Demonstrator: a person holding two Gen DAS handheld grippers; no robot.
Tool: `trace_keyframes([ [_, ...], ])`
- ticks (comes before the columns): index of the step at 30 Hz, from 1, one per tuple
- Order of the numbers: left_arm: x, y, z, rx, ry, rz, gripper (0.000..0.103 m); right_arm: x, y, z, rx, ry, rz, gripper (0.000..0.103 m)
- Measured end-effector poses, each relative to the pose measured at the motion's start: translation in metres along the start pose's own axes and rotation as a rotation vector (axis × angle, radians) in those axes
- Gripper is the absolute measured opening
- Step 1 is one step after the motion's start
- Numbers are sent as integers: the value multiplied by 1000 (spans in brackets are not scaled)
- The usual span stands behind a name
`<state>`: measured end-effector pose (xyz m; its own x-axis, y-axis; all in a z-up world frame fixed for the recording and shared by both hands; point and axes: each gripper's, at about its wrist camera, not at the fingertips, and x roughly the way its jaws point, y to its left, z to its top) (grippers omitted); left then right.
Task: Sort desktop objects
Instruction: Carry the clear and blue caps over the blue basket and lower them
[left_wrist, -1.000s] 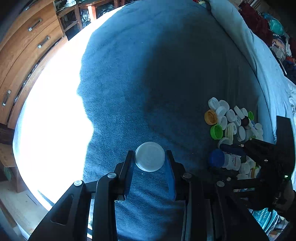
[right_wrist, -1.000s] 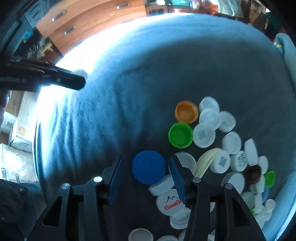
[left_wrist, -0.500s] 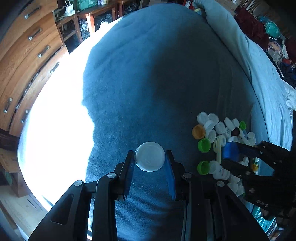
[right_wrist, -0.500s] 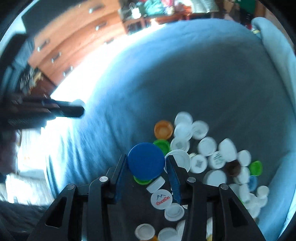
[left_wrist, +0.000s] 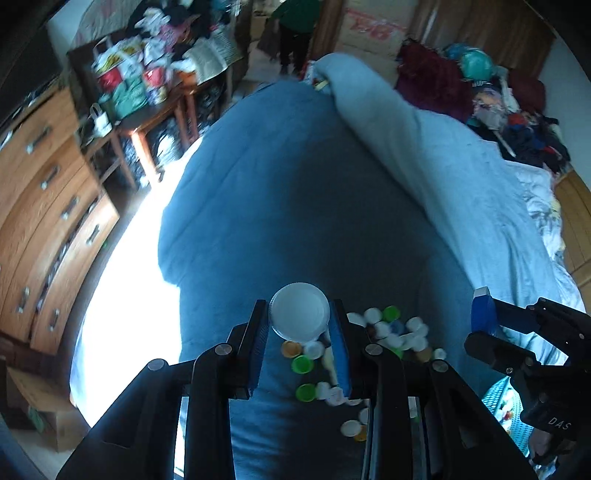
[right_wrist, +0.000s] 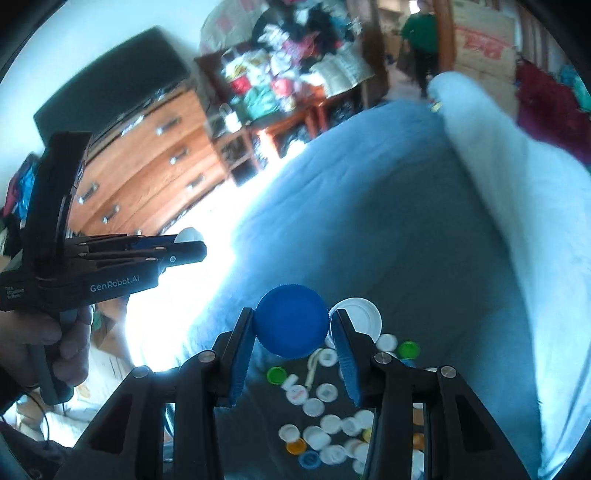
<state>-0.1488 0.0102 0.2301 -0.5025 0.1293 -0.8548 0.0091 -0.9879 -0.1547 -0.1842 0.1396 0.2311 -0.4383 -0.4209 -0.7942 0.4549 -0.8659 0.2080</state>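
Note:
My left gripper (left_wrist: 299, 322) is shut on a white bottle cap (left_wrist: 299, 312), held high above the blue blanket (left_wrist: 280, 206). My right gripper (right_wrist: 291, 326) is shut on a blue cap (right_wrist: 291, 320), also lifted off the bed. A larger white cap (right_wrist: 364, 317) shows just past its right finger; whether it touches the finger I cannot tell. The pile of several loose caps (right_wrist: 325, 417) lies on the blanket below both grippers (left_wrist: 391, 332). In each view the other gripper appears with its cap, the right gripper (left_wrist: 484, 314) at one side and the left gripper (right_wrist: 188, 243) in a person's hand (right_wrist: 55, 339).
A wooden chest of drawers (left_wrist: 48, 221) stands left of the bed, with a cluttered side table (left_wrist: 147, 92) beyond it. A rolled pale-blue duvet (left_wrist: 443, 177) runs along the right. A teal basket (left_wrist: 502, 402) sits low right. A person in green (left_wrist: 295, 22) stands at the far doorway.
The right gripper closed on the blue cap and lifted it from the pile. Both grippers rose well above the bed with their caps, and the views tilted up toward the room.

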Motion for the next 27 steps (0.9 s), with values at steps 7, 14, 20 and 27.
trace_keyframes([
  [7, -23, -70, 20, 103, -12, -39, 27, -81, -31, -17, 107, -63, -81, 46],
  [14, -35, -118, 8, 181, 11, -72, 28, -130, -69, -41, 215, -74, -181, 46],
  [20, -49, -163, 11, 258, 26, -115, 28, -171, -95, -59, 309, -119, -252, 46],
  [27, -66, -252, 3, 397, 35, -227, 27, -224, -127, -91, 420, -170, -375, 46],
])
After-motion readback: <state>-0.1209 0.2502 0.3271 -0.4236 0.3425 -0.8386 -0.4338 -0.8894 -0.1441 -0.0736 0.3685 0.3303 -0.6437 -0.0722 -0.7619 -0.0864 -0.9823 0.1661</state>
